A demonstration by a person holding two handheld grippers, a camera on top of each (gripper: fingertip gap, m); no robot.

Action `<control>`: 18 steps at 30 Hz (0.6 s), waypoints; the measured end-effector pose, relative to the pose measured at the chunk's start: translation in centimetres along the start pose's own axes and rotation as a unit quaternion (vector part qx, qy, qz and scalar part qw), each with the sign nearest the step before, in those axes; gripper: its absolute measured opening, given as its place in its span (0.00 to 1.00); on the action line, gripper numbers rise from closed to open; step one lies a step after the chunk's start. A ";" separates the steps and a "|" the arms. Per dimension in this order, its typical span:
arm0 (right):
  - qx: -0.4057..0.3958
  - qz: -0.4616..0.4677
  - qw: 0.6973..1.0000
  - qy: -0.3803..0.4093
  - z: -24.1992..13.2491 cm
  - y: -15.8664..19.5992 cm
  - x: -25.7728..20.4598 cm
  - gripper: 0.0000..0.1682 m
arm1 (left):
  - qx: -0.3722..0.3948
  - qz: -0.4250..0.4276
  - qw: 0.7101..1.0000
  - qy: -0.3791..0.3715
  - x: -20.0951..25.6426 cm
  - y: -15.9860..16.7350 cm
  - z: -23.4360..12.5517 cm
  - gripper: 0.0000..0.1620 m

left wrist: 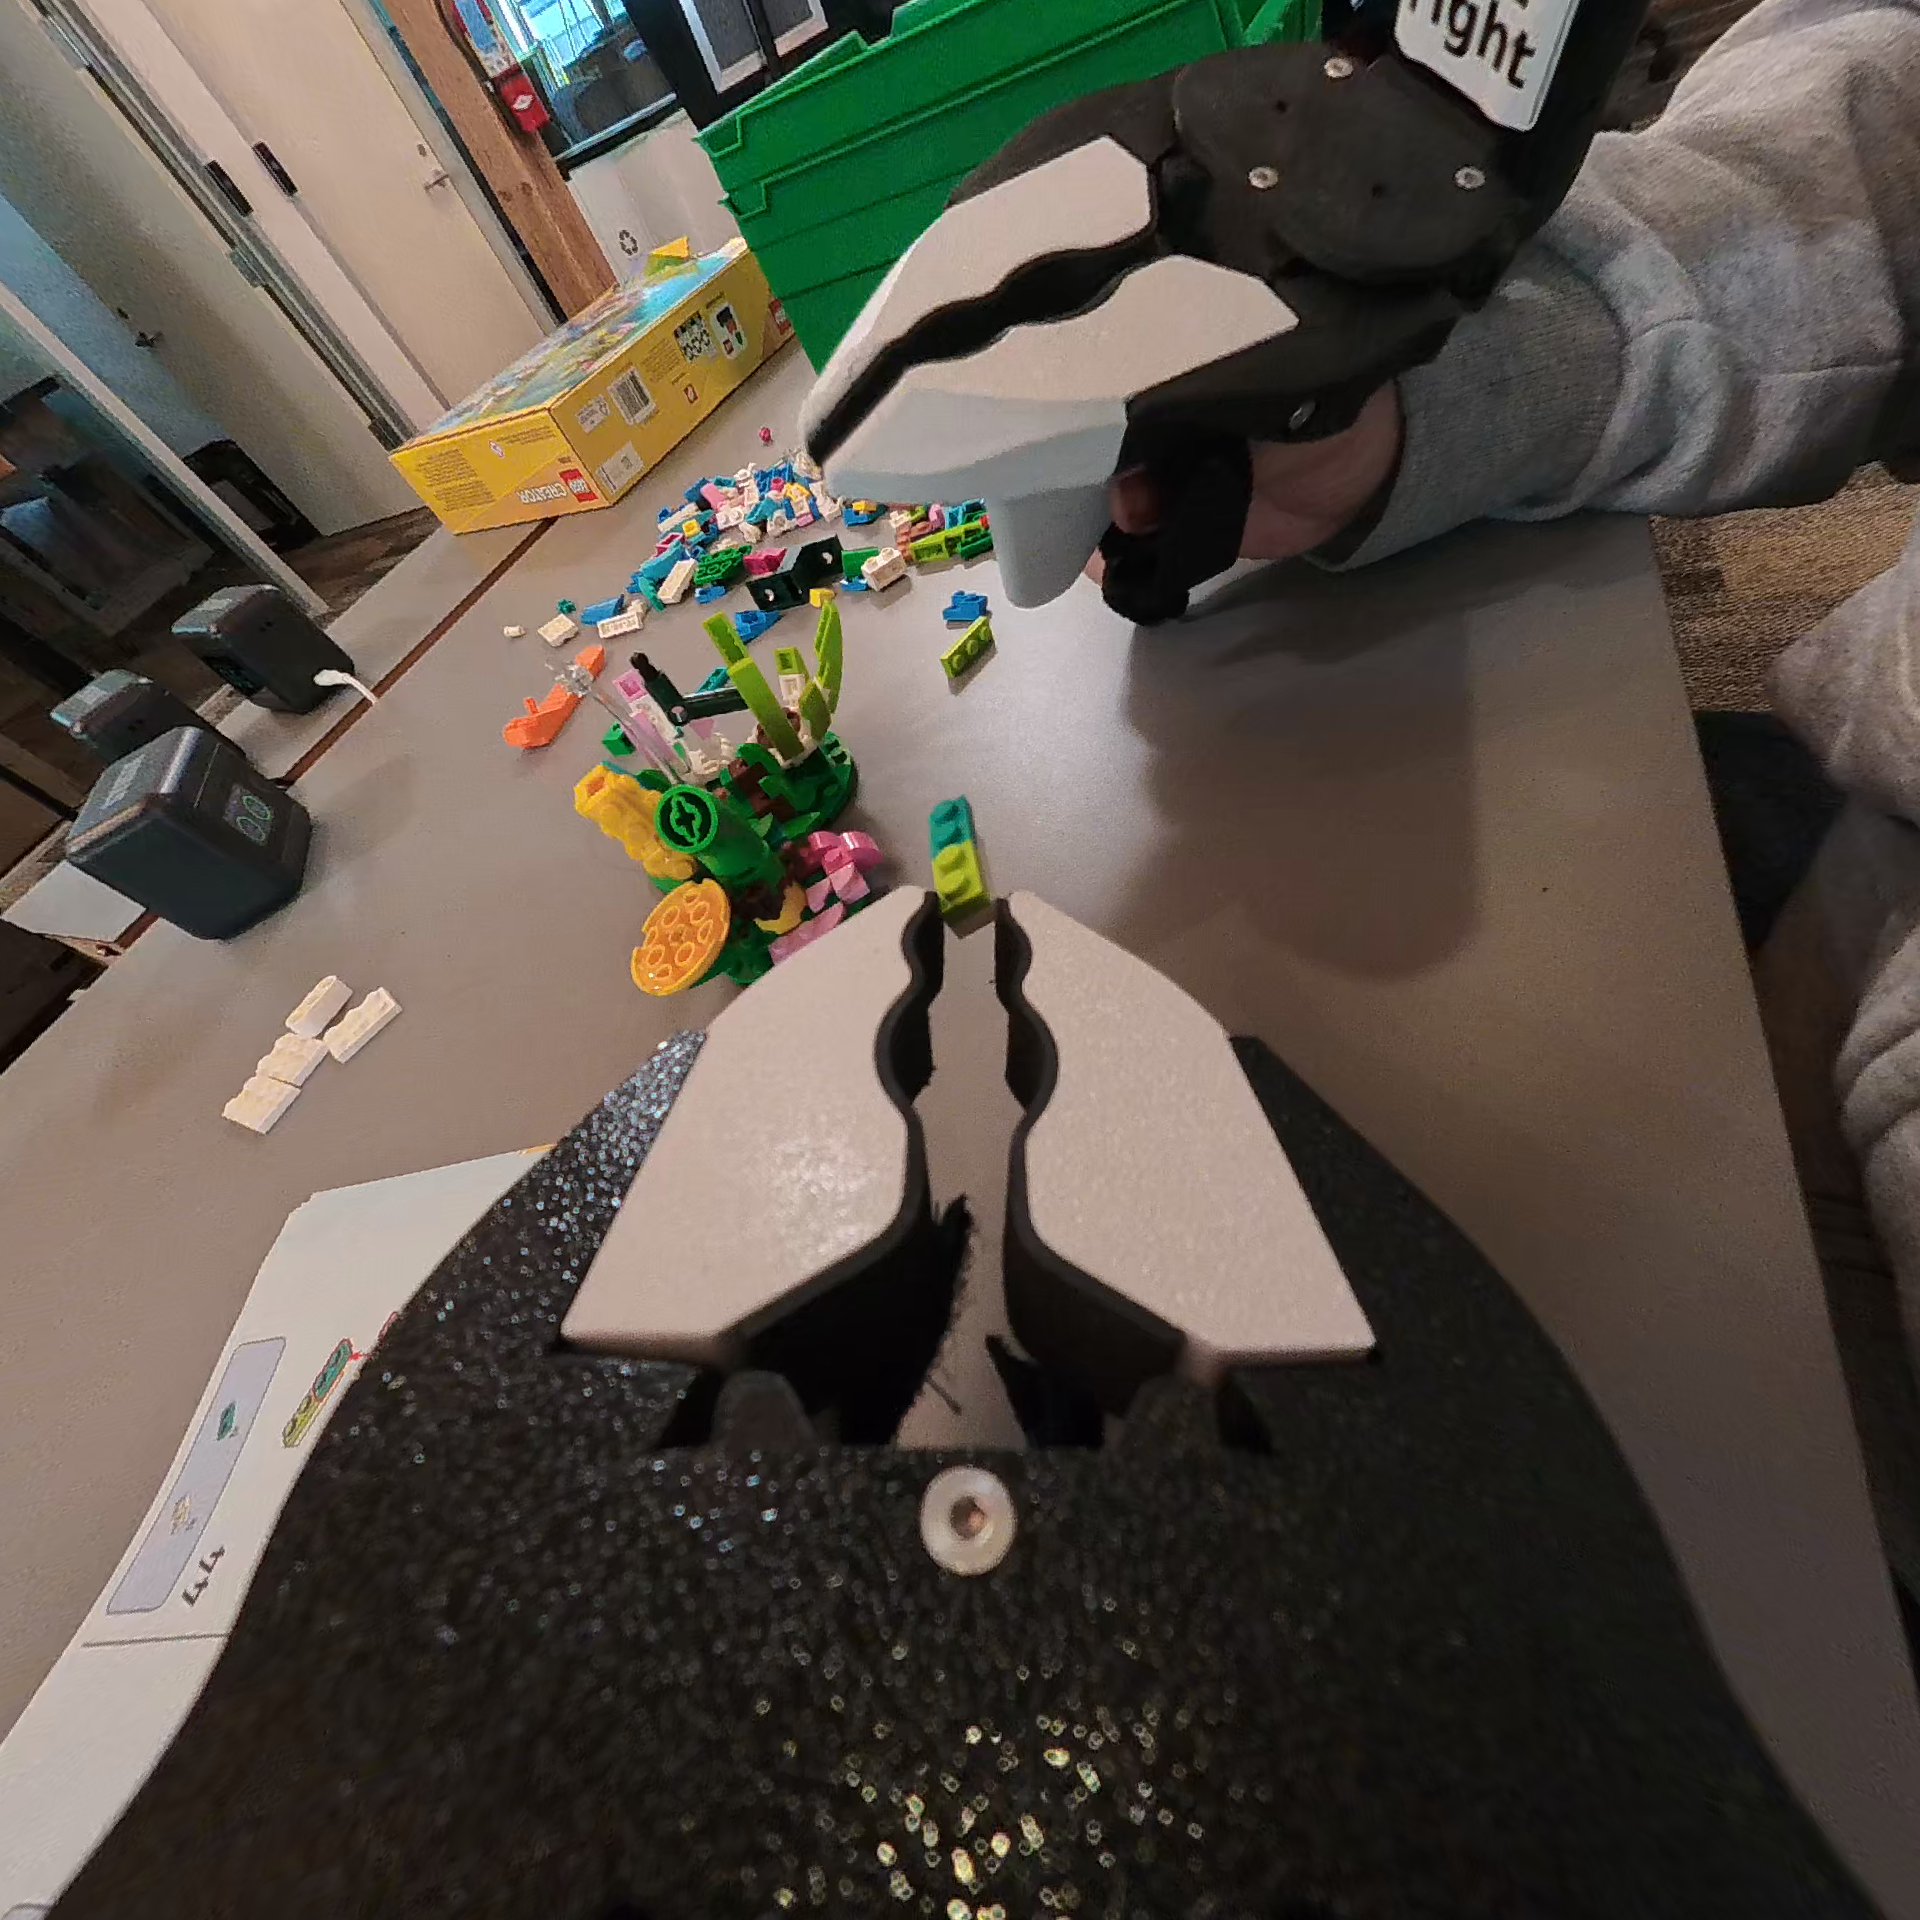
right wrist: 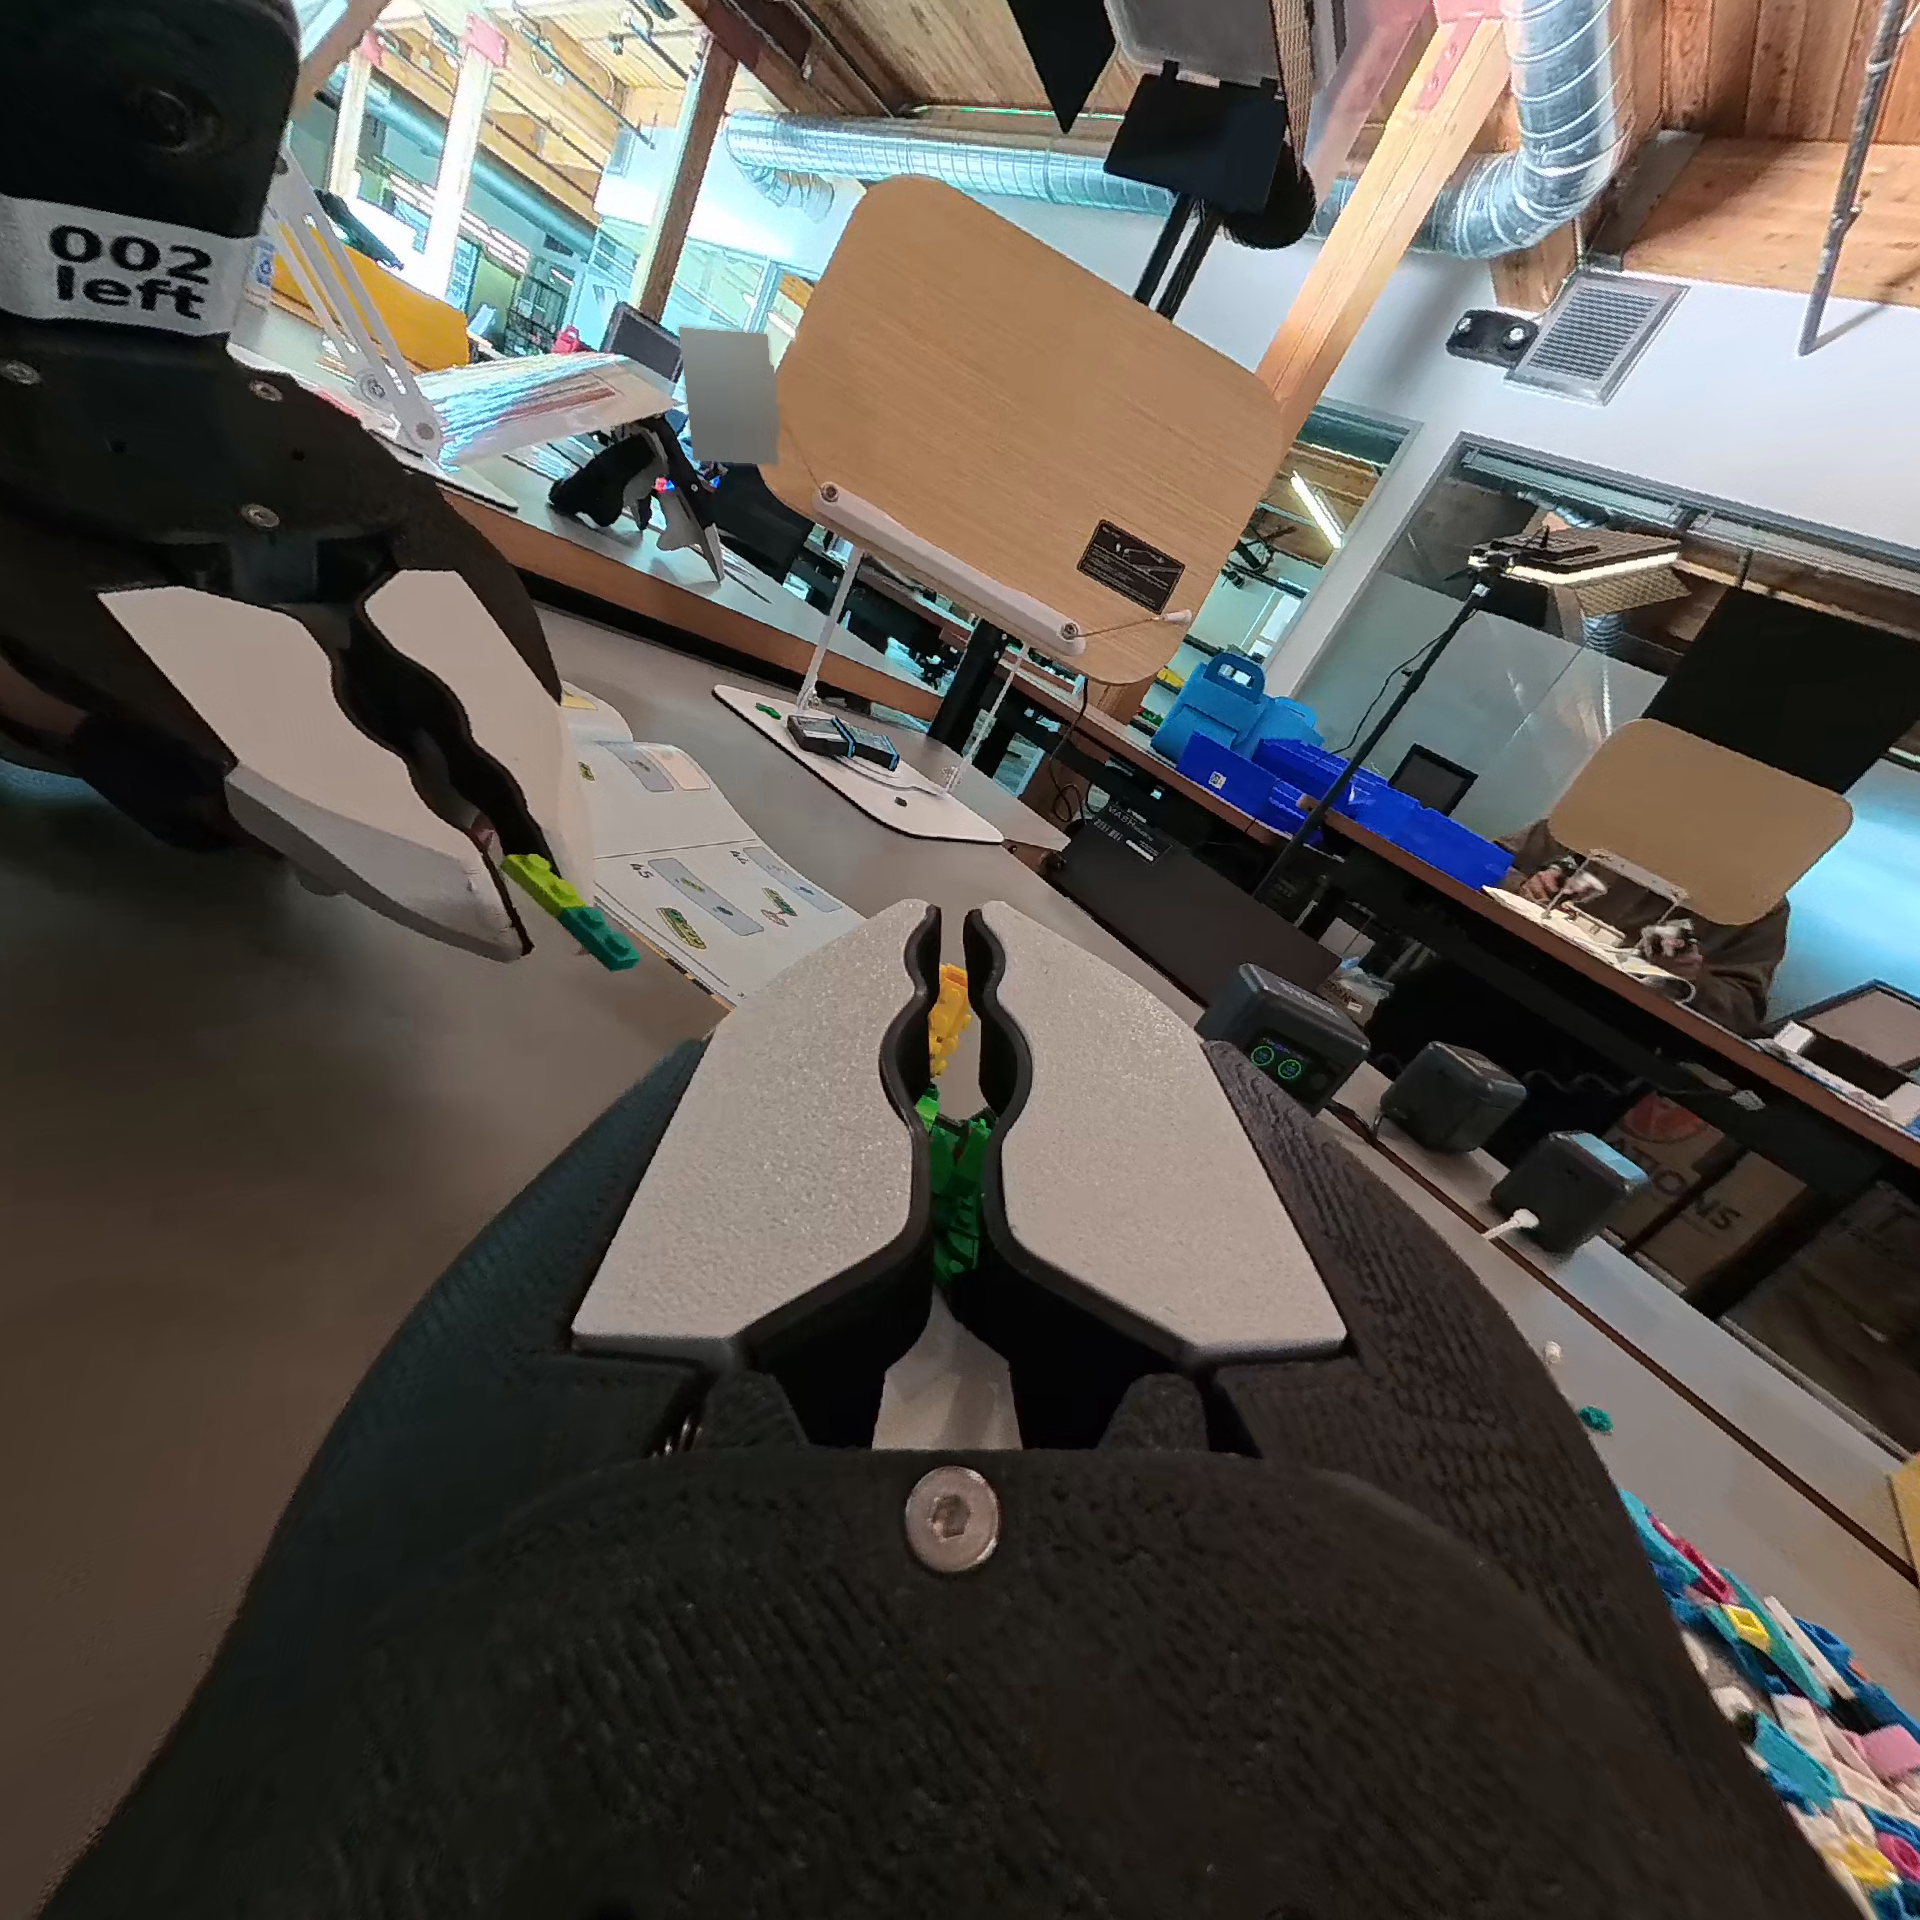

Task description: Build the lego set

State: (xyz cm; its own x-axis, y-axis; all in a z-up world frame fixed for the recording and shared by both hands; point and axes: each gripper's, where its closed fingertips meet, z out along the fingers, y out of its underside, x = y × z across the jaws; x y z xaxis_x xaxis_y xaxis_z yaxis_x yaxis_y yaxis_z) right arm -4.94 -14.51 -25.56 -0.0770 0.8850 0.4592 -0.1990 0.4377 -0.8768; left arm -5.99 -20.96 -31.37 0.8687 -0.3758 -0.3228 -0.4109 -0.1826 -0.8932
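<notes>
My left gripper [left wrist: 966, 909] is shut on one end of a lime and teal brick strip [left wrist: 958, 857], held low over the grey table [left wrist: 1351, 1039]; the right wrist view shows that gripper [right wrist: 535, 904] with the strip [right wrist: 577, 914] sticking out of its tips. A flower model [left wrist: 727, 821] with green, yellow, pink and orange parts stands just left of the strip. My right gripper [right wrist: 953, 920] is shut and empty, raised above the table on the far side of the model [right wrist: 954, 1195]; in the left wrist view it [left wrist: 826, 447] hangs over the loose brick pile [left wrist: 790, 530].
An instruction booklet [left wrist: 208, 1455] lies at the near left, with several white bricks [left wrist: 312, 1039] beyond it. A yellow set box [left wrist: 592, 416] and green bins [left wrist: 935, 135] stand at the back. Black charger blocks [left wrist: 187, 831] sit at the left. The table edge runs along the right. Some 9 centimetres of space lies between my two pairs of fingers.
</notes>
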 end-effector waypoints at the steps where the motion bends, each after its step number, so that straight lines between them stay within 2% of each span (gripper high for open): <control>1: 0.000 -0.005 1.000 -0.001 0.0 0.0 -0.1 0.02 | 0.000 0.000 1.000 0.000 0.0 0.0 0.0 0.05; 7: -0.013 -0.062 0.998 0.015 0.1 0.3 -0.1 0.00 | 0.000 0.000 1.000 0.000 0.0 0.0 0.0 0.06; 18: -0.005 -0.073 0.997 0.014 0.0 0.1 -0.2 0.00 | 0.000 0.001 1.000 0.001 0.0 0.0 0.0 0.05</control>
State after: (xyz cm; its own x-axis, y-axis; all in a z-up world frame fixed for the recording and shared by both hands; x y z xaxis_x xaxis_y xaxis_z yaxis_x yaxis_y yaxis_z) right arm -4.93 -14.65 -25.72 -0.0213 0.8153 0.5786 -0.1960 0.5641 -0.8021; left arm -5.96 -20.96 -31.35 0.8674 -0.3779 -0.3238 -0.4123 -0.1814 -0.8928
